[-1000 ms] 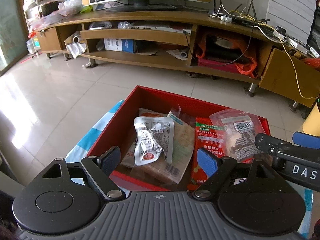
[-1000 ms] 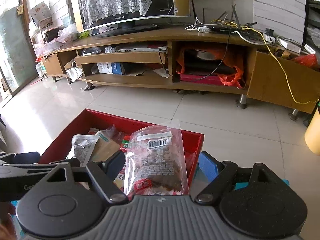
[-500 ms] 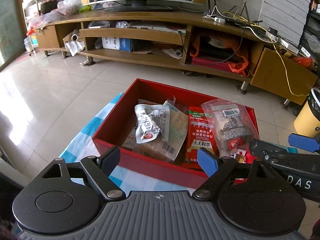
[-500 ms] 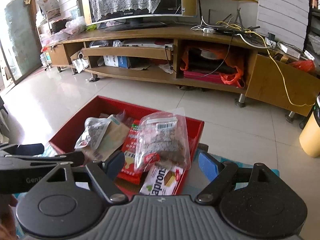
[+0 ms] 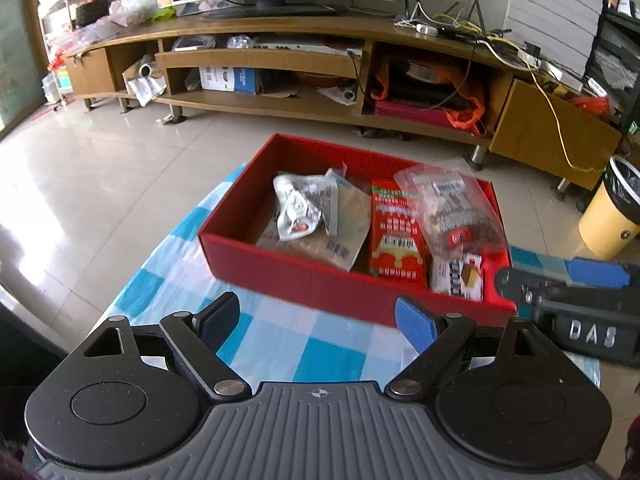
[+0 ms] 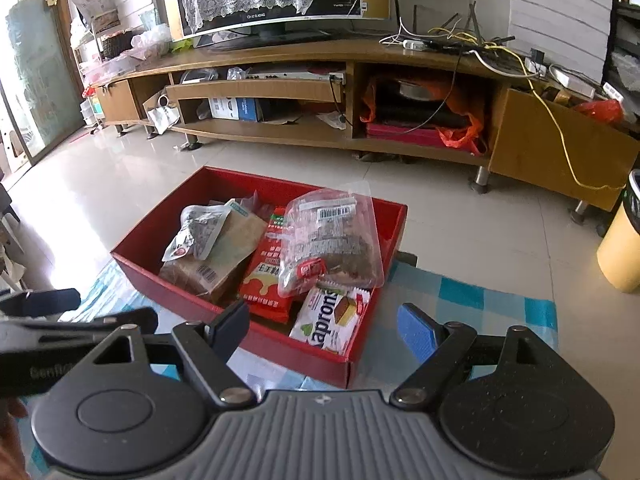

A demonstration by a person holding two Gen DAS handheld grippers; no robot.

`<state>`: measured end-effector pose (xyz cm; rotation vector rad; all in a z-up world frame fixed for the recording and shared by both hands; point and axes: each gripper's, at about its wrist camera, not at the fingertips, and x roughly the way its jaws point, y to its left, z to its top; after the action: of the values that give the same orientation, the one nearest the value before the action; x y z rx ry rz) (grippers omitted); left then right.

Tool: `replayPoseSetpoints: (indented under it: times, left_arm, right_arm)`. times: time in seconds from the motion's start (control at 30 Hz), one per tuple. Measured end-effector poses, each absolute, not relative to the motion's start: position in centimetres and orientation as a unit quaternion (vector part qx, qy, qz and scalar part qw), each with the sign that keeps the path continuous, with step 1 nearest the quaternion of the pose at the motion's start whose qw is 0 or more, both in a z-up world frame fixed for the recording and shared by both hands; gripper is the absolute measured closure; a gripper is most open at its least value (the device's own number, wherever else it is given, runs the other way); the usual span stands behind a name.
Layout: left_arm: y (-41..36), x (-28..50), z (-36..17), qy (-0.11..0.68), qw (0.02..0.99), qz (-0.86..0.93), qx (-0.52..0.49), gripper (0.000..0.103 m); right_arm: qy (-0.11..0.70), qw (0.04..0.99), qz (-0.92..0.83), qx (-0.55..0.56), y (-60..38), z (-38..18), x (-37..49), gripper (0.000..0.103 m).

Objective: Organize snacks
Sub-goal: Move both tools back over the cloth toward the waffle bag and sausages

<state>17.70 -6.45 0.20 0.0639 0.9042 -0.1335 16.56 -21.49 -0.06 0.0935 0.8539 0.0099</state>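
Red box mostly full, open lane on its left side

Inside the red box (image 5: 280, 270), the strip along the left wall is bare, so there's room to dip in there. The rest is blocked: crumpled white packet (image 5: 302, 210) on the brown bread bag (image 5: 340, 232), red packet (image 5: 394, 232), clear bag (image 5: 456, 208), wafer pack (image 5: 458, 276). The checkered cloth (image 5: 304, 348) in front of the box is open.

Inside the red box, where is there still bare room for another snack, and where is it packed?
Free: the red box floor along its left wall and far end, beside the white crumpled packet. Crowded: the right half, where the clear bag overlaps the red packet and wafer pack.
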Motion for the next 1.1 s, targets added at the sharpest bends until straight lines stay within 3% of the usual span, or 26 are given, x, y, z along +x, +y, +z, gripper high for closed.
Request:
replayPoseSetpoints:
  times: [0.6, 0.9, 1.1]
  left_arm:
    - [-5.9, 8.0, -4.1, 0.519, 0.843, -0.113, 0.084, 0.012]
    - [-2.2, 1.6, -6.2, 0.612, 0.784, -0.099, -0.027, 0.009]
    - [-3.8, 1.9, -8.7, 0.634, 0.767, -0.065, -0.074, 0.008]
  right_arm:
    - [0.455, 0.889, 0.024, 0.030, -19.9, -1.6, 13.1, 0.021]
    - [0.456, 0.888, 0.047, 0.035, -19.8, -1.2, 12.6, 0.021]
    - [0.462, 0.885, 0.051, 0.026, -20.0, -1.4, 12.1, 0.021]
